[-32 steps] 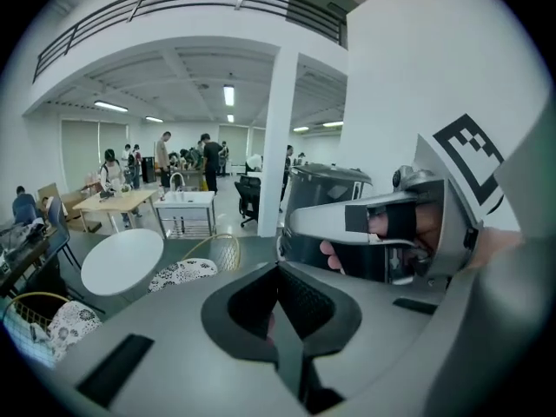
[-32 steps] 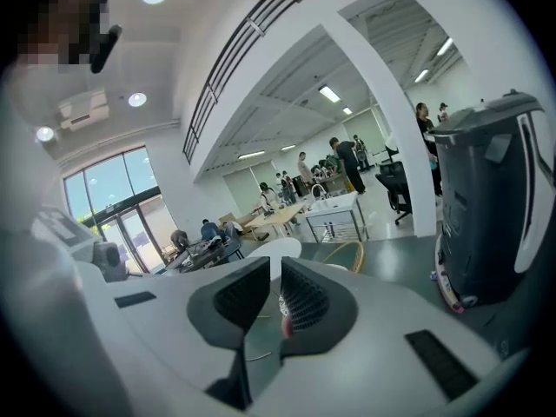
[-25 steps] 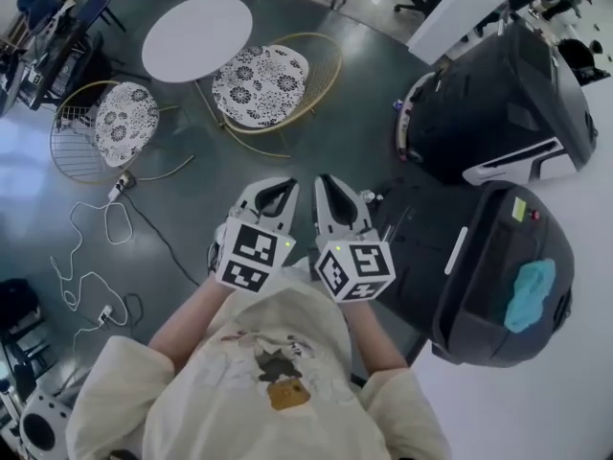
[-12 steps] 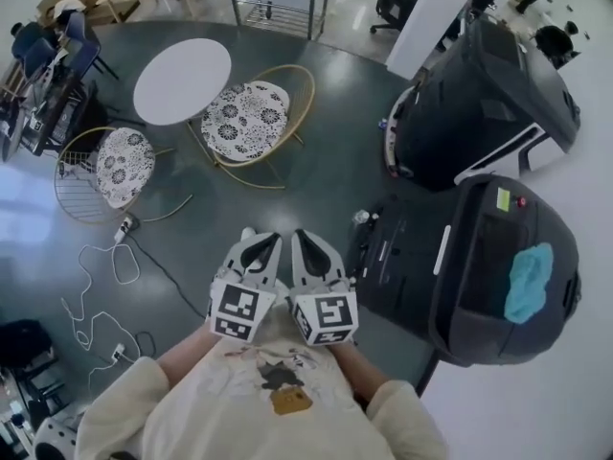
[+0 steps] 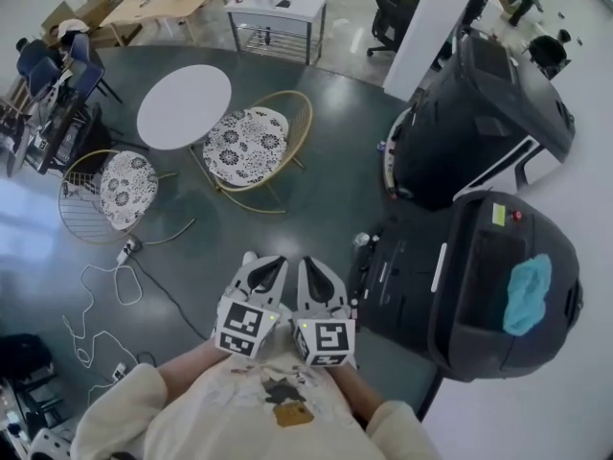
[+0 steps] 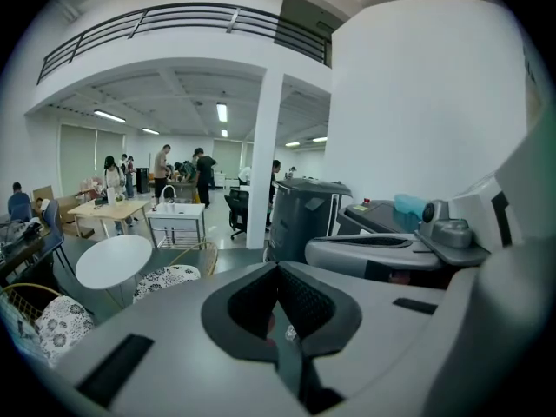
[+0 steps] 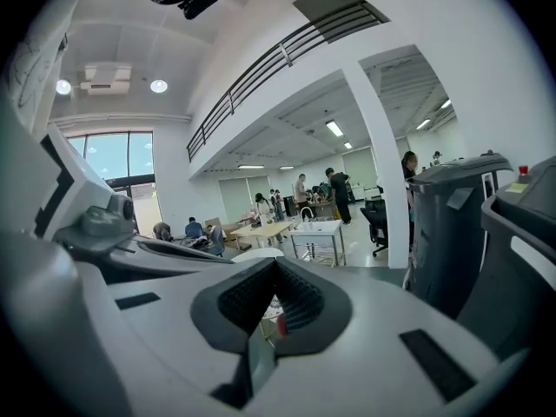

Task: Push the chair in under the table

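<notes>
A round white table [image 5: 184,106] stands on the dark floor at upper left. Beside it on the right is a gold wire-frame chair [image 5: 251,142] with a black-and-white patterned cushion, its seat outside the table's edge. A second such chair [image 5: 115,188] stands at the table's lower left. Both grippers are held close to the person's chest, far from the chairs. My left gripper [image 5: 252,261] is shut and empty, and so is my right gripper [image 5: 306,263]. The left gripper view shows the table [image 6: 113,261] and chair [image 6: 169,278] beyond the shut left gripper [image 6: 280,269].
Two large dark grey machines [image 5: 488,113] [image 5: 498,276] fill the right side, the nearer one bearing a blue cloth [image 5: 529,293]. White cables [image 5: 96,295] lie on the floor at left. A white desk [image 5: 278,3], office chairs and people stand at the back.
Both grippers have slid down the head view toward the person's chest, staying side by side. The view has tilted to show more of the room's far side; table and chairs kept their places.
</notes>
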Available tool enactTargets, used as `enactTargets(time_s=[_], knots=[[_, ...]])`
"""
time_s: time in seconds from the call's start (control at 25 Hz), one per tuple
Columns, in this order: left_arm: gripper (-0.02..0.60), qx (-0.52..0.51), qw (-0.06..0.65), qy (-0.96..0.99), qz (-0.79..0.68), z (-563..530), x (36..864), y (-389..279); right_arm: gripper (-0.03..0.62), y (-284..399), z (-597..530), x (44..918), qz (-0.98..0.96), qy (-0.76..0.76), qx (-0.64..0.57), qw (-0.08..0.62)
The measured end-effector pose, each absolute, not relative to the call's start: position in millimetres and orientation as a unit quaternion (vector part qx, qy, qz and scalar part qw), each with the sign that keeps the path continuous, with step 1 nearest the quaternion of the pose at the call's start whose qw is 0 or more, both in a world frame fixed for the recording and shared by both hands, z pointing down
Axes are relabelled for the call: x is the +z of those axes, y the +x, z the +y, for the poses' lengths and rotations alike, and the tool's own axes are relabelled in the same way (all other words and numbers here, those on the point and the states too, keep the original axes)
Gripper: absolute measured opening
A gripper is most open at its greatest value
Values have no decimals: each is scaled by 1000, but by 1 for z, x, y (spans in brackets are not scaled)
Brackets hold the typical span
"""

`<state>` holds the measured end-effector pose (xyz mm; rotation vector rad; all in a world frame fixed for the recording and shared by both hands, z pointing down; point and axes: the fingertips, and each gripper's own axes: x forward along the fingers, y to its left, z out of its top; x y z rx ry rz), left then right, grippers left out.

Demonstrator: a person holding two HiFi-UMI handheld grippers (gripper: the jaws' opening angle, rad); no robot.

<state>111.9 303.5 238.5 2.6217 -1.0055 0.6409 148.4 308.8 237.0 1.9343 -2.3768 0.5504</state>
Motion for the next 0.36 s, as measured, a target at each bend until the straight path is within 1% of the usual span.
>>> enactTargets(time_s=[0.24,0.36], knots=[[9,218,126,902,-350,302,234,106,9,140,310,237,-769,609,192,36],[9,218,125,899,-358,303,232,100,9,136,311,236,-772,605,190,35]])
